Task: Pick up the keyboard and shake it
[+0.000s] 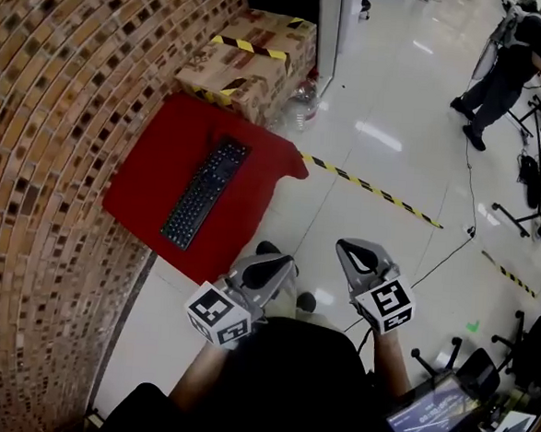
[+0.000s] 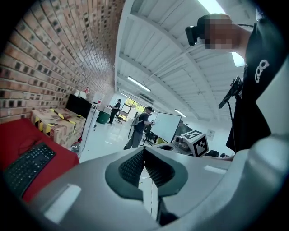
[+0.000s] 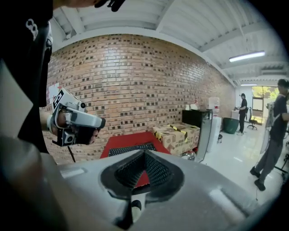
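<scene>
On the red bench (image 1: 154,170), the keyboard (image 1: 205,194) lies flat and untouched. Left gripper (image 1: 279,266) and right gripper (image 1: 349,251) hang well short of the bench, both fully closed on nothing. Risk: jaws arriving closed would likely shove the keyboard instead of gripping it.

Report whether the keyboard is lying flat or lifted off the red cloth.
Lying flat. The keyboard rests keys-up on the red cloth; the left gripper and right gripper are both shut, empty and apart from it.
</scene>
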Motion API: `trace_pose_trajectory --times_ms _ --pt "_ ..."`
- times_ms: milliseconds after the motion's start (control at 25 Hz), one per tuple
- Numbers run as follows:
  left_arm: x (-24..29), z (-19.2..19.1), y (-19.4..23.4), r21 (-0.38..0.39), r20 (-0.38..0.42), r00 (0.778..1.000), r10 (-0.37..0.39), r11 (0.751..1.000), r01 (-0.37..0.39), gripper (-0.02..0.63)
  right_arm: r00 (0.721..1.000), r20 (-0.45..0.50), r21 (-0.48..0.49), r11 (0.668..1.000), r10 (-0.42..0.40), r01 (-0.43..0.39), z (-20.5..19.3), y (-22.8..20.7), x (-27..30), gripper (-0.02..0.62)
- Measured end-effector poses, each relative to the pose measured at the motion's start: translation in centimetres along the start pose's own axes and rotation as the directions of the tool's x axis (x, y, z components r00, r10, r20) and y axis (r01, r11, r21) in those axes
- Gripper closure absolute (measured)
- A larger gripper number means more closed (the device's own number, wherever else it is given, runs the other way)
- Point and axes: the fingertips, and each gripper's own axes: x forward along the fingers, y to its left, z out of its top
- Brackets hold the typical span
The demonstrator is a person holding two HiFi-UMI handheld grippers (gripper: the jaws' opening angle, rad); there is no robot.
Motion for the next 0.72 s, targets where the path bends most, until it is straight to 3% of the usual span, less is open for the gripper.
trace_pose_trajectory --times_ms 240,400,480,600,720 --pt "2.4 5.1 5.9 0.007 0.049 0.999 -0.002 1.000 0.001 0.590 0.993 0.007 -0.030 0.993 0.118 -0.117 5.1 -1.8 7.1 0.603" --pt "3.5 8.6 10.4 0.007 0.094 0.995 0.011 1.000 -0.012 0.591 0.993 0.026 -0.042 0.993 0.115 -0.114 9.5 -5.4 12.1 0.603" --pt "3.2 9.7 12.6 0.010 0.111 0.993 0.030 0.999 -0.032 0.591 0.992 -0.015 -0.059 0.990 0.125 -0.126 10.2 -6.3 15.2 0.603" --pt "1.6 10.8 16.3 0.017 0.129 0.987 0.094 0.995 -0.097 0.591 0.979 -0.078 -0.095 0.976 0.190 -0.197 10.9 -5.2 19.7 0.603" --pt "-1.5 11.8 19.9 0.020 0.150 0.965 0.215 0.975 -0.220 0.591 0.949 -0.070 -0.142 0.938 0.308 -0.315 13.2 -2.0 23.3 0.603"
